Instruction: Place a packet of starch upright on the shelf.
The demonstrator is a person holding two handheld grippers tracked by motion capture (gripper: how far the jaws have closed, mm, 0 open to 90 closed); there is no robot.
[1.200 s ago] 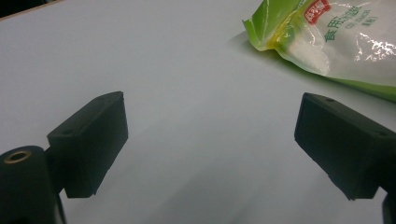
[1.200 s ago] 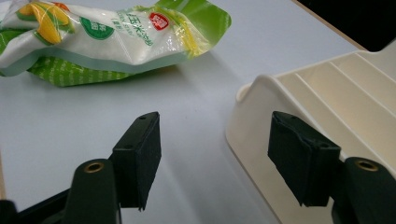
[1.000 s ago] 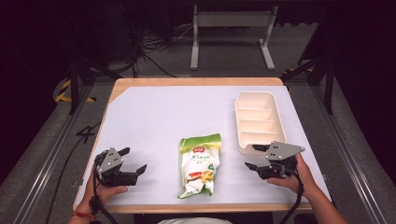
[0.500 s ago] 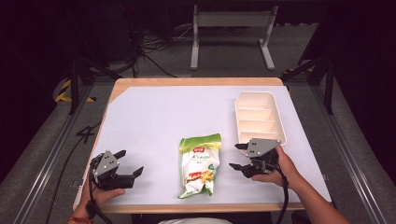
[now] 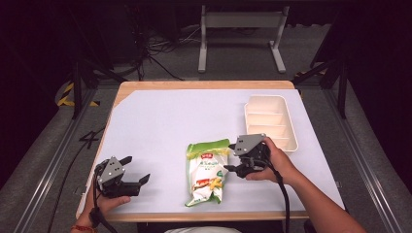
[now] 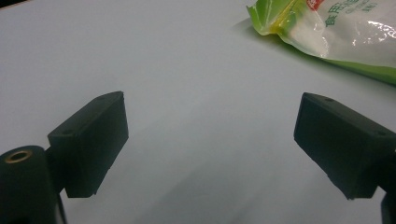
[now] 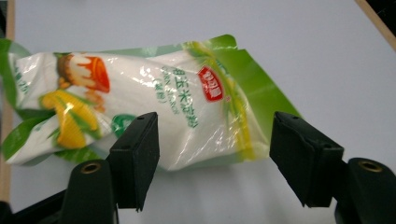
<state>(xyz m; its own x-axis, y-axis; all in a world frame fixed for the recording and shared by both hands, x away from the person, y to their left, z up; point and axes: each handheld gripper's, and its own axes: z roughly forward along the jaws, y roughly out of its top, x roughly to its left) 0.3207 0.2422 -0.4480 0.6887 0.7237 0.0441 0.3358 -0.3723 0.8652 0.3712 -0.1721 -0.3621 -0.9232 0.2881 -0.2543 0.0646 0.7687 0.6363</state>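
Table (image 5: 170, 116): white top with a wooden edge, seen from above; the person's forearms come in at 6 o'clock.
Bag (image 5: 206, 171): green and white snack bag, lying flat on the table just 6 o'clock of centre. Its green sealed end points to 12 o'clock and its crumpled end to 6 o'clock. Red label near the top, yellow corn picture lower down.
Tray (image 5: 270, 121): cream, with several compartments, at 2 o'clock of the bag and near the table's right edge. Well apart from the bag.
Right gripper (image 5: 232, 168): held in the right hand (image 5: 274, 162) just at 3 o'clock of the bag, jaws pointing at it. Jaws stand wide apart with nothing between the pads. In the right gripper view (image 7: 212, 161) the bag (image 7: 140, 107) lies crosswise just beyond the jaw tips. Whether the tips touch the bag I cannot tell.
Left gripper (image 5: 136, 171): held in the left hand (image 5: 104, 201) at 9 o'clock of the bag, near the table's front left corner, well apart from the bag. Jaws spread wide and hold nothing. In the left gripper view (image 6: 210, 144) bare table (image 6: 187, 70) lies between the pads, and a corner of the bag (image 6: 336, 32) sits at 1 o'clock.
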